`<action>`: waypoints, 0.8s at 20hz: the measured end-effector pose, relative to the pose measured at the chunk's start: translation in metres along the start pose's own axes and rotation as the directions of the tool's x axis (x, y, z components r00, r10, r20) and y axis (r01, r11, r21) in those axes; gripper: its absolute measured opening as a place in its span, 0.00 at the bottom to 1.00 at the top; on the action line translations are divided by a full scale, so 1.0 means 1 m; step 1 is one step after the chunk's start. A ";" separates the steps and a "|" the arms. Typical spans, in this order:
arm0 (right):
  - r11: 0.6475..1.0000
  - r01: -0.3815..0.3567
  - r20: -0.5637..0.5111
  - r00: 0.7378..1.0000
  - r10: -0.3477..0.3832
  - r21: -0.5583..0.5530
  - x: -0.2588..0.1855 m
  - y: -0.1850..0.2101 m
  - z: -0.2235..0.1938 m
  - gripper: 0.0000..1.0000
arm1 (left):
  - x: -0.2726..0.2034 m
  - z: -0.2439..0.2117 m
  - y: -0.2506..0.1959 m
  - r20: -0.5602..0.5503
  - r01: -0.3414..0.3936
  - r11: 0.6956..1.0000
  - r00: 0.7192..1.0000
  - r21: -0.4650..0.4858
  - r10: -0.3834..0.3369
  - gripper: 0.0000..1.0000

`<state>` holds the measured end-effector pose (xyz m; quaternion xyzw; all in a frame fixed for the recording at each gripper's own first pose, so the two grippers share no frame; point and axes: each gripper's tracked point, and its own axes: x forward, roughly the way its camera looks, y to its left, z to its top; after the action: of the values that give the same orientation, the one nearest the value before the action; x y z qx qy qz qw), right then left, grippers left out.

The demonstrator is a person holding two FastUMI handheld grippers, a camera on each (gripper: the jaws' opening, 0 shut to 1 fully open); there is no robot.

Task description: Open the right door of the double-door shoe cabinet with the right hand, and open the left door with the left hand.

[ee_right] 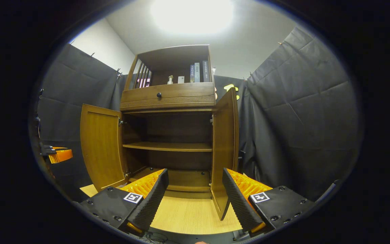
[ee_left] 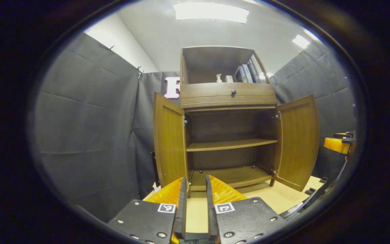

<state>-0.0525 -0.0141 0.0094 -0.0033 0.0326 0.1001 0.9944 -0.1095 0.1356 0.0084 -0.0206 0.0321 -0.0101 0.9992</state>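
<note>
The brown wooden shoe cabinet stands ahead with both lower doors swung wide. In the left gripper view the left door hangs just beyond my left gripper, whose fingers stand a narrow gap apart with nothing between them. The right door angles outward, and my right gripper shows at the right edge past it. In the right gripper view my right gripper is wide open and empty, with the right door nearly edge-on just ahead. The left door and my left gripper lie farther left.
Inside, the middle shelf and bottom board are bare. A drawer with a dark knob sits above the doors. Books and a small bottle fill the top shelf. Light wooden flooring lies in front; black cloth walls surround.
</note>
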 end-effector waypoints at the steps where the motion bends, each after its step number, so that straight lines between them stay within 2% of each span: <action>1: 1.000 0.001 0.002 1.000 -0.001 0.000 -0.001 0.000 0.000 1.00 | -0.001 0.000 0.002 0.002 -0.005 1.000 1.000 -0.003 0.005 0.36; 4: 1.000 -0.002 0.005 1.000 0.002 0.003 -0.004 0.002 0.002 1.00 | -0.013 0.001 0.009 0.012 -0.012 1.000 1.000 0.001 0.012 0.59; 5: 1.000 -0.003 0.006 1.000 0.003 0.004 -0.005 0.003 0.002 0.96 | -0.013 0.003 0.011 0.015 -0.017 1.000 1.000 0.004 0.017 0.67; 6: 1.000 -0.002 0.007 1.000 0.002 0.003 -0.005 0.004 0.003 1.00 | -0.015 0.003 0.013 0.017 -0.019 1.000 1.000 0.003 0.019 0.77; 8: 1.000 -0.002 0.007 1.000 0.002 0.002 -0.007 0.005 0.003 1.00 | -0.020 0.003 0.018 0.022 -0.029 1.000 0.999 -0.005 0.029 0.96; 10: 1.000 0.000 0.009 1.000 0.000 0.004 -0.009 0.006 0.004 1.00 | -0.023 0.003 0.024 0.022 -0.041 0.999 0.999 -0.007 0.041 0.96; 11: 1.000 0.000 0.011 1.000 0.000 0.005 -0.010 0.007 0.004 0.96 | -0.024 0.002 0.027 0.021 -0.045 0.999 0.999 -0.006 0.045 0.96; 12: 1.000 0.002 0.011 1.000 -0.002 0.005 -0.010 0.007 0.005 1.00 | -0.025 0.002 0.029 0.021 -0.049 0.999 0.999 -0.004 0.049 0.96; 16: 1.000 0.007 0.015 1.000 -0.007 0.009 -0.012 0.007 0.006 1.00 | -0.028 0.006 0.031 0.030 -0.053 0.999 0.998 0.013 0.053 0.96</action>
<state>-0.0652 -0.0092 0.0158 0.0016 0.0255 0.0965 0.9950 -0.1369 0.1675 0.0152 -0.0130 0.0178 0.0164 0.9996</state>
